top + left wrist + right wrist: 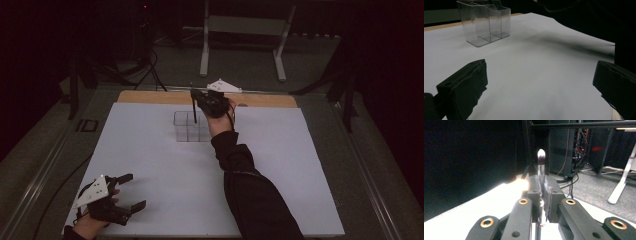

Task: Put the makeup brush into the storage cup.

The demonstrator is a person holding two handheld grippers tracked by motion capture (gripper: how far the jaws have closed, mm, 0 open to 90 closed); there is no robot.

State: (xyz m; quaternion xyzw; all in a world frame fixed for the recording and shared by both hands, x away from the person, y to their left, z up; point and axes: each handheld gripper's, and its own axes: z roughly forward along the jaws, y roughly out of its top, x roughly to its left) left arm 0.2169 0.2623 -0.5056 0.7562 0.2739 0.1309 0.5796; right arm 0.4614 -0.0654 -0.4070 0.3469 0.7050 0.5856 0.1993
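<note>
A clear plastic organizer (190,126) with several compartments stands on the white sheet toward the table's far middle; the left gripper view has the organizer (485,21) at upper left. Just above it and slightly behind, my right gripper (197,98) is shut on a thin dark makeup brush (194,110) that hangs upright, its lower end over the organizer. In the right gripper view the brush (540,157) rises from between the pressed jaws, bristle tip up. My left gripper (131,192) rests open at the near left corner, nothing between its jaws (541,72).
The white sheet (150,160) covers most of the wooden table (150,96). The person's dark right sleeve (250,185) stretches across the middle. A white metal stand (245,30) and cables sit on the floor beyond the far edge.
</note>
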